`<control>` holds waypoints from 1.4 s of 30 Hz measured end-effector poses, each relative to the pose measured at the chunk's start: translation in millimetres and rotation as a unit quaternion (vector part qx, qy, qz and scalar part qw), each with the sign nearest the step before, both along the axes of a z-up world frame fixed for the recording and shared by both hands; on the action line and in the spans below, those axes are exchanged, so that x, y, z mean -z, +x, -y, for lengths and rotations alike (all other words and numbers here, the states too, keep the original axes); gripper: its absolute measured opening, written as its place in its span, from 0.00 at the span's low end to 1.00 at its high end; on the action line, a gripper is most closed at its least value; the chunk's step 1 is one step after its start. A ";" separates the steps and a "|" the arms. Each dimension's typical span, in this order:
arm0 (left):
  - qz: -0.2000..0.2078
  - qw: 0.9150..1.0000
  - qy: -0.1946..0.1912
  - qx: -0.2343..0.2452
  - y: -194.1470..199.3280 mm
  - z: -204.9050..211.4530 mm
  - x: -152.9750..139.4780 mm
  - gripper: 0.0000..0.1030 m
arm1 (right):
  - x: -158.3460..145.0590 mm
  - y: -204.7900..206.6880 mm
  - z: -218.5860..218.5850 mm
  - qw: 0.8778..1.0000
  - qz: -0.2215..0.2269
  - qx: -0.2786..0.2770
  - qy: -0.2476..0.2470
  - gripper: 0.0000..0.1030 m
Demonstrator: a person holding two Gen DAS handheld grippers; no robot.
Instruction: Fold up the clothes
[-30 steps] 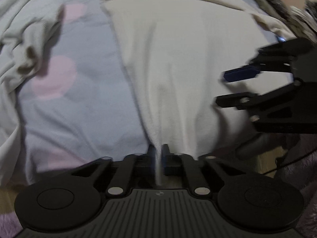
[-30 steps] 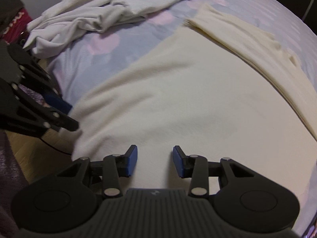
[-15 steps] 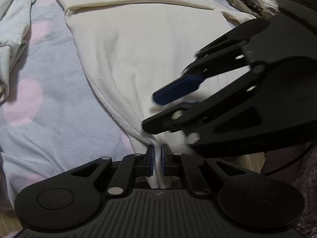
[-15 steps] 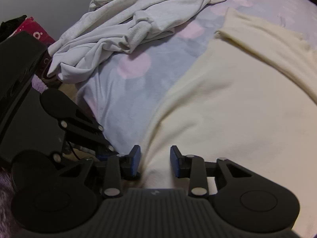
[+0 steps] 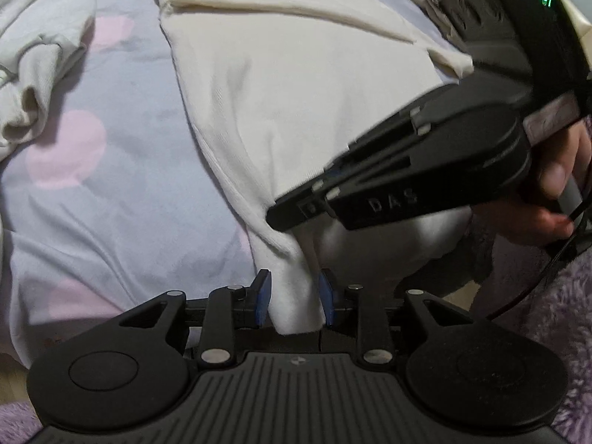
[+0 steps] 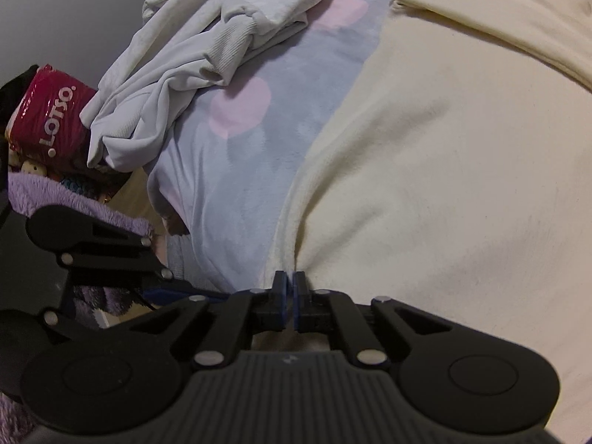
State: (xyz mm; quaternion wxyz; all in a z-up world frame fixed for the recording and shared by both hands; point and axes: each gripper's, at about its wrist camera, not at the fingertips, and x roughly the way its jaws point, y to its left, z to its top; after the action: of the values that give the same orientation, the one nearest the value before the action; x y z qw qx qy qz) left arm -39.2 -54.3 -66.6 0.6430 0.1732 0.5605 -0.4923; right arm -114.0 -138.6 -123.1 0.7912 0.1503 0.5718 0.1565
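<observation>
Left wrist view: the left gripper (image 5: pixel 294 298) has let go, its pads now spread either side of the cream sweater (image 5: pixel 314 85) hem on the spotted bedsheet (image 5: pixel 111 192). Right wrist view: the right gripper (image 6: pixel 289 290), open half a second ago, is now clenched on the sweater's corner, near the crumpled white garment (image 6: pixel 207 48).
</observation>
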 end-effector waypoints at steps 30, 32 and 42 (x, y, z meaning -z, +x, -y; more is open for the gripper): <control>-0.023 0.989 0.137 -0.045 32.0 -14.8 22.1 0.01 | 3.7 -64.2 30.5 0.983 -0.042 -0.026 -0.176 0.20; -0.027 0.989 0.142 -0.042 33.4 -14.8 19.6 0.02 | 6.6 -72.9 46.6 0.984 -0.061 -0.001 -0.165 0.17; 0.035 0.993 0.103 -0.054 67.6 22.5 -28.4 0.25 | -2.9 -116.7 94.9 0.979 -0.109 0.081 -0.155 0.21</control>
State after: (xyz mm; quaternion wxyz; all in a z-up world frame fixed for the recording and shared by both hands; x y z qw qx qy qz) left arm 28.4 -76.9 -38.1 0.6667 0.2253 0.5935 -0.3905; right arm -230.7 -233.5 -120.2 0.7478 0.0877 0.6579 -0.0154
